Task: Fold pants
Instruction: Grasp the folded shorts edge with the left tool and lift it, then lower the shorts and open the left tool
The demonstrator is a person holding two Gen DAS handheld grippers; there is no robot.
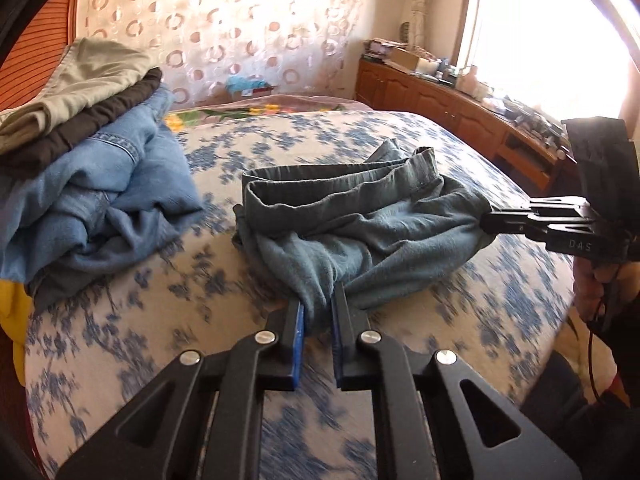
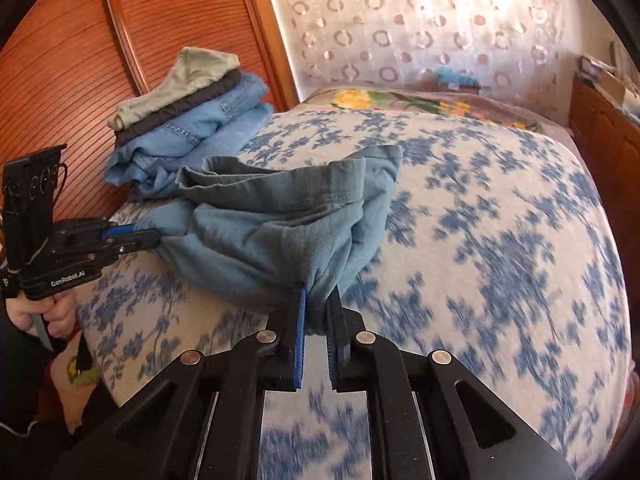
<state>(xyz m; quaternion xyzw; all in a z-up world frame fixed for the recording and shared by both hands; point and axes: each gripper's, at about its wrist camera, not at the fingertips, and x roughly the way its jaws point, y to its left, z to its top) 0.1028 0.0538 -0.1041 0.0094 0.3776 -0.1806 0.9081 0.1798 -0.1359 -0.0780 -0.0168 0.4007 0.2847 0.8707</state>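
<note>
The left gripper [image 1: 318,312] has its blue-padded jaws pinching a bunched corner of the crumpled grey-blue cotton pants [image 1: 352,220], and the right gripper [image 2: 318,304] clamps another bunched edge the same way. Between the two grips the pants lie heaped in the middle of the blue-flowered cream bedspread [image 2: 500,248], waistband slumped open, nothing laid flat and no fold made. Off to the side sits a stack of folded denim, dark and khaki garments [image 2: 188,120]. Judging by this, folding has barely started: spreading, smoothing and every fold are left.
</note>
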